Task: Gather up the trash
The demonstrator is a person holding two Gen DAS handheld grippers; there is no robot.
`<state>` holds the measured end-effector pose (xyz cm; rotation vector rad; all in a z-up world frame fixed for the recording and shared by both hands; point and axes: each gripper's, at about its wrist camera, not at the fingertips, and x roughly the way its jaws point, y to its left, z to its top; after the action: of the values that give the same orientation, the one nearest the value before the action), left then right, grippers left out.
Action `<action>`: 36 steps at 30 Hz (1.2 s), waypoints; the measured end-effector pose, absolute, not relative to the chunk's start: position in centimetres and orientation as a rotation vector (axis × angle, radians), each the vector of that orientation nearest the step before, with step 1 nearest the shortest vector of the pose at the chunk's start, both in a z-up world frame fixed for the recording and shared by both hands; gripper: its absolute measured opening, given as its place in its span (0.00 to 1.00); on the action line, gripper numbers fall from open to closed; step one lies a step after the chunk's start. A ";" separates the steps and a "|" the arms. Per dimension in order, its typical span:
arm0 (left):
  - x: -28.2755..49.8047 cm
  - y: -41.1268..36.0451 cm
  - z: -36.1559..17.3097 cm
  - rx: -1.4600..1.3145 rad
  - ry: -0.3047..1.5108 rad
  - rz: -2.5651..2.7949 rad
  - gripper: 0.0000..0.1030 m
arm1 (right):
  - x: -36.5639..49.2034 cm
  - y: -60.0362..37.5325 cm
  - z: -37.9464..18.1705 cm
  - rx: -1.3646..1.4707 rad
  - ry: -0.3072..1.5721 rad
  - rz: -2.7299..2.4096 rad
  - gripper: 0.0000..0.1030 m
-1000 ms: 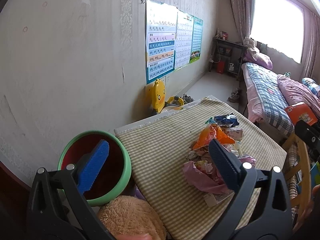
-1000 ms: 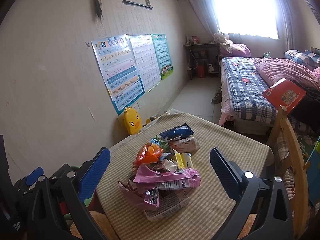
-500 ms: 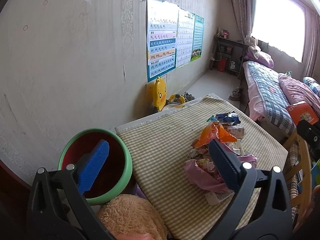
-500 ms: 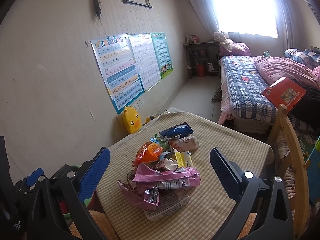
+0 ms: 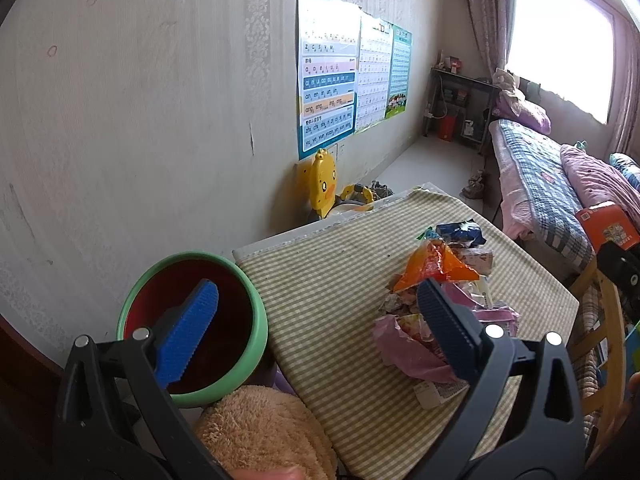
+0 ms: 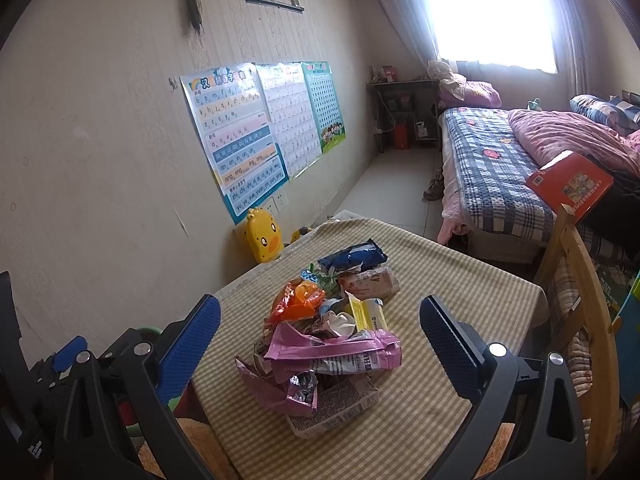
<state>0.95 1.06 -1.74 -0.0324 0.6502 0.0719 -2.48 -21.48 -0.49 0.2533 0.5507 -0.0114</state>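
Right wrist view: wrapper pile [image 6: 326,332] on worktop [image 6: 460,300] sits dead ahead between right tool [image 6: 320,330] spread jaws, empty; pink wrapper [image 6: 336,354] lies crosswise. Left tool [image 5: 316,322], also spread and empty, is offset toward bin [image 5: 192,328].

Pinyin syllables are printed on the nearest wall chart [image 6: 236,140]: "b p m f", "k h j q x zh ch", "an en in un", "ang eng ing ong" (title in Chinese characters, not made out). Wrapper and red-box print is too small to be read.
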 end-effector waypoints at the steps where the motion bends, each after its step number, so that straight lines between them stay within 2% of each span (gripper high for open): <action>1: 0.9 1.1 -1.8 -0.033 0.651 0.072 0.95 | -2.5 -21.5 -0.5 0.253 0.551 -0.011 0.93; 17: 1.6 1.4 -3.0 -0.077 0.669 0.032 0.95 | -1.5 -22.5 -1.5 0.247 0.596 -0.035 0.93; 23: 3.3 -0.1 -6.5 -0.056 0.843 -0.062 0.95 | -0.8 -24.4 -3.4 0.252 0.649 -0.078 0.93; 31: 5.8 -1.7 -13.6 -0.199 1.057 -0.151 0.94 | -0.2 -26.4 -5.7 0.290 0.701 -0.095 0.93; 34: 6.8 -2.4 -14.6 -0.222 1.074 -0.161 0.92 | 0.2 -26.8 -6.8 0.297 0.732 -0.079 0.93; 36: 7.7 -2.9 -15.0 -0.225 1.081 -0.169 0.87 | 0.5 -26.9 -7.5 0.301 0.755 -0.068 0.93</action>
<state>7.67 -2.92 -15.00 -0.2246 1.0808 -0.1694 0.47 -26.92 -7.48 0.3014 0.7548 -0.0683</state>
